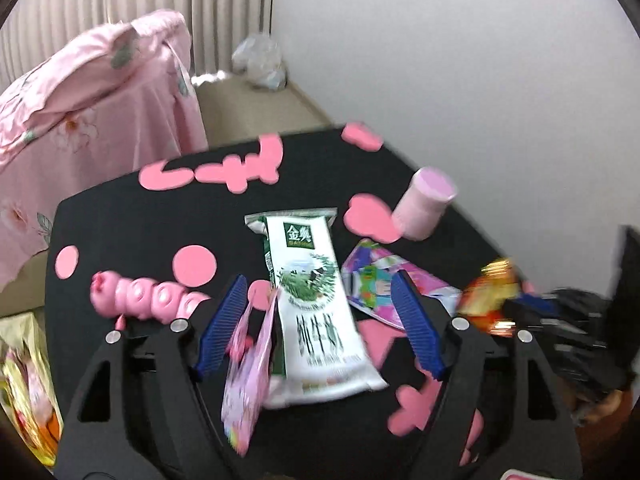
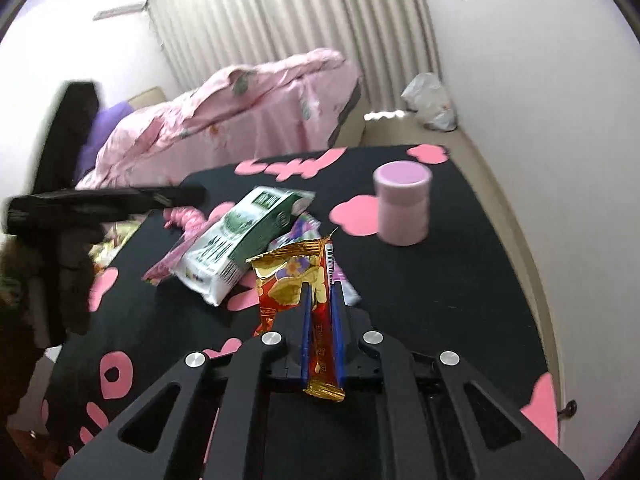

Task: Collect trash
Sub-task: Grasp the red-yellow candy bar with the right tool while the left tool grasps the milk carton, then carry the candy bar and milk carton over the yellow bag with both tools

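A white-and-green milk pouch (image 1: 316, 304) lies on the black table with pink shapes (image 1: 140, 224). My left gripper (image 1: 320, 312) is open, its blue pads either side of the pouch. A pink wrapper (image 1: 248, 372) stands on edge by the left pad. A purple-pink wrapper (image 1: 376, 284) lies under the pouch's right side. My right gripper (image 2: 320, 312) is shut on a red-and-gold wrapper (image 2: 296, 280), held above the table; it also shows blurred in the left wrist view (image 1: 492, 296). The pouch (image 2: 240, 236) lies just beyond it.
A pink lidded tub (image 1: 424, 204) stands at the table's far right, also in the right wrist view (image 2: 402, 204). A pink segmented toy (image 1: 140, 296) lies at the left. A pink-covered bed (image 2: 240, 116) is behind. A plastic bag (image 2: 432, 100) sits by the wall.
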Demonstrator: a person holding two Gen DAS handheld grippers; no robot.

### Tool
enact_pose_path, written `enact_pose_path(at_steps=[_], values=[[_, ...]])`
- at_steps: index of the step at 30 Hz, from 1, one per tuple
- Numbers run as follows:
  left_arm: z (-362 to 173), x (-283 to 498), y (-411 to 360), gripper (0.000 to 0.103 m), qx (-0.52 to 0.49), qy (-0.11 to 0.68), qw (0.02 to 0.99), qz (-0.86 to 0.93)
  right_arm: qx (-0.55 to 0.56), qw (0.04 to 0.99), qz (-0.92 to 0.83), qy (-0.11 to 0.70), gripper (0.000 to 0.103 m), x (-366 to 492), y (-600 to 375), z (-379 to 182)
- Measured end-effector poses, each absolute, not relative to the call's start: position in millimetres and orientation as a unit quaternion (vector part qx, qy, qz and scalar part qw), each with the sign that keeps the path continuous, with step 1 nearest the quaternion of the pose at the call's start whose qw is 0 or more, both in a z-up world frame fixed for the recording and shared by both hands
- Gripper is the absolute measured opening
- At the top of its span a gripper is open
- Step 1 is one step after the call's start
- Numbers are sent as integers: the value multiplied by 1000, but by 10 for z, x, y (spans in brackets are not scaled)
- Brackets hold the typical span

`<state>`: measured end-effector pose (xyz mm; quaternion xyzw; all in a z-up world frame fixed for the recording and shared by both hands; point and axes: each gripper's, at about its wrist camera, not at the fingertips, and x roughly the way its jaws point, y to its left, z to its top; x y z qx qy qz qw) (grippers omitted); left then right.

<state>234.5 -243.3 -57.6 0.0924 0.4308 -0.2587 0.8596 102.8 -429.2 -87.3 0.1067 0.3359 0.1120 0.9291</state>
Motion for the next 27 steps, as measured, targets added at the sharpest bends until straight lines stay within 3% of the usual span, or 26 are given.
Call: enact_pose_path(at_steps=[10,14,15,27], values=[[-1100,2972,-2777,71,137,494,833,-207,109,925,111,346,10,992,-4300,-1017],[-1122,3057,-2664,56,100,507,832,-199,112,924,116,346,10,986,-4272,-1036],[-1090,3032,-2610,51,90,504,835,-199,111,925,117,344,10,981,-4265,-1022],[-255,1931,-1891,50,-26,390,886,-250,102,933,124,323,10,883,-4143,-806]])
